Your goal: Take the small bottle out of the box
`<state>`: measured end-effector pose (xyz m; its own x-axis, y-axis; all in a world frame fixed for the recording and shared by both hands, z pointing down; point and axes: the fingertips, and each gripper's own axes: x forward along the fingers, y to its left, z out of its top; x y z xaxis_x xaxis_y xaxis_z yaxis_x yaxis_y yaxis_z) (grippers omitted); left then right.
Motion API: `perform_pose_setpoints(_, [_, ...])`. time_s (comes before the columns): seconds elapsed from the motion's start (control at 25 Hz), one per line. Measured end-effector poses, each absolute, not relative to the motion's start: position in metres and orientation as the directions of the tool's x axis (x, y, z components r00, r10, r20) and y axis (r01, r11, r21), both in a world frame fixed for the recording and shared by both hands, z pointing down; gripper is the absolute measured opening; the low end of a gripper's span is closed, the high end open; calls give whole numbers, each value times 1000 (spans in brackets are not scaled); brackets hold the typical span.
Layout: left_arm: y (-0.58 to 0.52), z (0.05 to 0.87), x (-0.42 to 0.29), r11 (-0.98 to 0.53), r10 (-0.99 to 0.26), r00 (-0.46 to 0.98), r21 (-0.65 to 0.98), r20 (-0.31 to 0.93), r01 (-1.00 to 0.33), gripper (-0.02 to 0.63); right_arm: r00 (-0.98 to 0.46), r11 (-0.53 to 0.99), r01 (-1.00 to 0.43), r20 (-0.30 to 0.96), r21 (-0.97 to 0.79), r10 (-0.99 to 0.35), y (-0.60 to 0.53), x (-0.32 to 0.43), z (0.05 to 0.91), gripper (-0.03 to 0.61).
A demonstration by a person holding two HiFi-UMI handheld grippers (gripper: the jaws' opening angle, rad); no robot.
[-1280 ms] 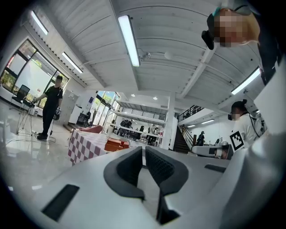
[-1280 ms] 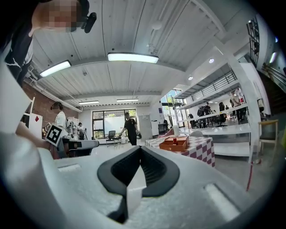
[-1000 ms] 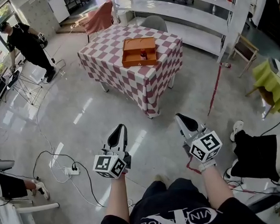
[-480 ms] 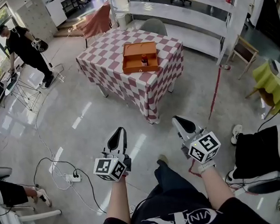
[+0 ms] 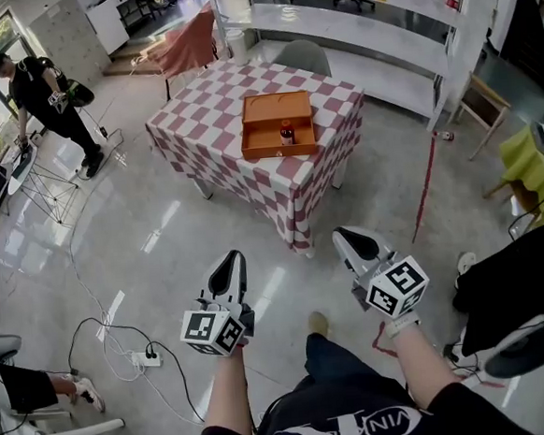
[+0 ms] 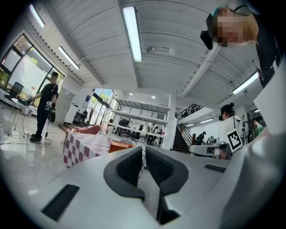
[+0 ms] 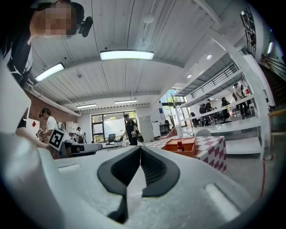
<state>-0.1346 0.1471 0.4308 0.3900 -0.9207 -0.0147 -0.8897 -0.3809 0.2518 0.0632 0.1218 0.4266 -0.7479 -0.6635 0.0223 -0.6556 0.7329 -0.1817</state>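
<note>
While far from the small bottle in its box, holding left hand-held gripper and right hand-held gripper clenched, empty

Lettering: one item, only partly legible.
Black shirt, bottom edge of head view: white capitals, "NUEAN" on one side and "VINA" on the other, both cut off by the frame edge. Crossed white strokes sit between them. Other print is too small to read.
</note>
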Motion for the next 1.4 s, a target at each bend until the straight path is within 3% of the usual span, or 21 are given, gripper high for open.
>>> perform_pose_setpoints(1.4, [-47,440,-127,-389,-915,404,265,1,-882,28,-780,753,-619,66,-224,-622,-62,45,458,6])
